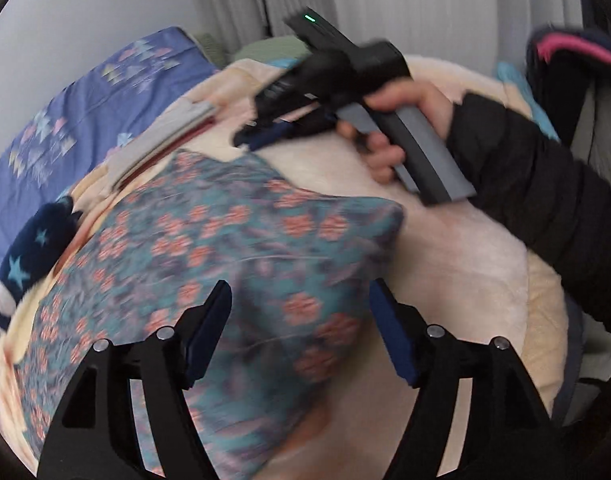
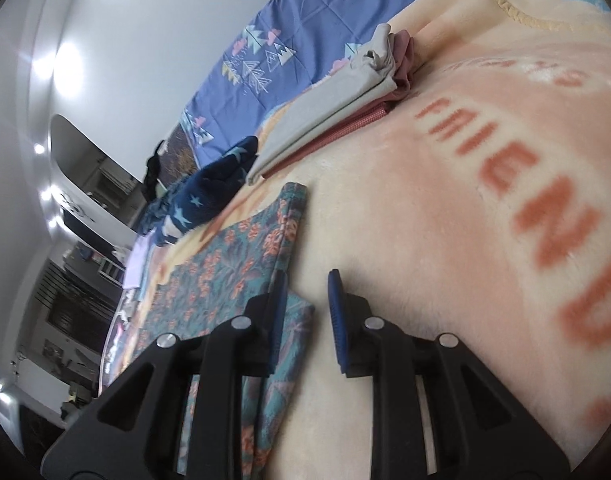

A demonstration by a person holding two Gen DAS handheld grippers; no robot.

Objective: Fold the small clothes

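Observation:
A teal floral garment with orange flowers lies on the peach blanket. My left gripper is open just above its near part, holding nothing. In the left wrist view my right gripper hovers at the garment's far corner. In the right wrist view the same garment lies flat to the left. My right gripper is open a little, low over the garment's right edge, its left finger over the cloth, nothing between the jaws.
A folded stack of grey and pink clothes lies on the blanket beyond the garment. A navy star-print piece lies to its left. A blue patterned sheet covers the bed's far side against a wall.

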